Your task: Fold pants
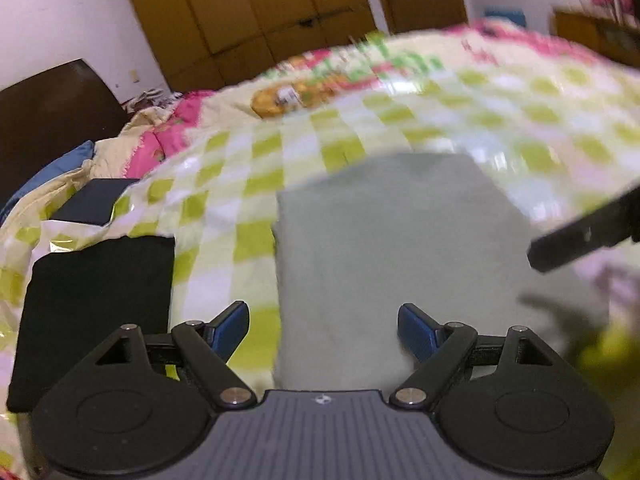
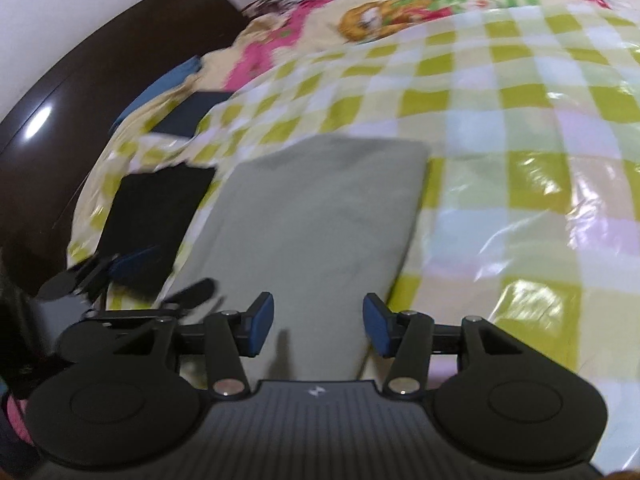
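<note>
The grey pants [image 1: 392, 248] lie folded into a flat rectangle on the green-checked bed cover [image 1: 248, 160]. My left gripper [image 1: 322, 332] is open and empty, above the pants' near edge. In the right wrist view the same grey pants [image 2: 312, 216] lie ahead, and my right gripper [image 2: 318, 328] is open and empty over their near end. The left gripper [image 2: 120, 268] shows blurred at the left of that view. A finger of the right gripper [image 1: 584, 236] shows at the right edge of the left wrist view.
A folded black garment [image 1: 96, 312] lies left of the grey pants, also in the right wrist view [image 2: 156, 220]. A dark navy folded item [image 1: 94, 200] lies behind it. A dark headboard [image 2: 80, 100] bounds the left side. Wooden wardrobes [image 1: 248, 12] stand behind the bed.
</note>
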The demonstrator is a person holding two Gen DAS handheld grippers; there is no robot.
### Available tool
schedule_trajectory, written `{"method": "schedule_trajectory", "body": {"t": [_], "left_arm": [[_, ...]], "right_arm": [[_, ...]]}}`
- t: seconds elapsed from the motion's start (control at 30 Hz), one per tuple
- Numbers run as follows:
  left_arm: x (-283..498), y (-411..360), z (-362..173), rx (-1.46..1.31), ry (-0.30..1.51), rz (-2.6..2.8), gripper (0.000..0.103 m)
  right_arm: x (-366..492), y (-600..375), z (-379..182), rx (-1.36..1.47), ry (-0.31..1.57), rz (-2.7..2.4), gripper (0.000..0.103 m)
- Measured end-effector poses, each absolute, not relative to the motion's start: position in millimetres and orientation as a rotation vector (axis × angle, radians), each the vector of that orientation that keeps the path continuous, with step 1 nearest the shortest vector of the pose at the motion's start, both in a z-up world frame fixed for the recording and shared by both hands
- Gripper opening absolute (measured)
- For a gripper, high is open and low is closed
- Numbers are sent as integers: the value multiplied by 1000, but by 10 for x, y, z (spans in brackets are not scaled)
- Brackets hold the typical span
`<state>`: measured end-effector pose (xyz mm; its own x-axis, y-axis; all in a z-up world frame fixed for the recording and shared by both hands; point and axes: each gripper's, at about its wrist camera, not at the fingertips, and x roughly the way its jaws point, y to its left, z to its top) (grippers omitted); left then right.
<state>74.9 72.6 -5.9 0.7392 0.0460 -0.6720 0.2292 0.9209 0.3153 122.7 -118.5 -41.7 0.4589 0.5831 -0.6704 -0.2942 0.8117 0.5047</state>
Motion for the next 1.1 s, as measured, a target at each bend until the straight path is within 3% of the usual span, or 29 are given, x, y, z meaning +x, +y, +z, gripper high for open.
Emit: {"method": "schedule_trajectory", "body": {"t": [0.13, 0.47, 0.9, 1.1], "left_arm": [[529, 811, -118, 394, 774, -75, 95], [588, 831, 180, 293, 709, -85, 95], [1113, 916, -207, 249, 834, -113, 95], [1265, 965, -284, 213, 846, -140, 101]], "right_arm": [[1066, -1038, -494, 214, 974, 552, 58], [1184, -1392, -351, 395, 930, 476, 58], [1606, -1425, -764, 553, 980, 484, 58], [1797, -1307, -800, 548, 978, 524, 58]]}}
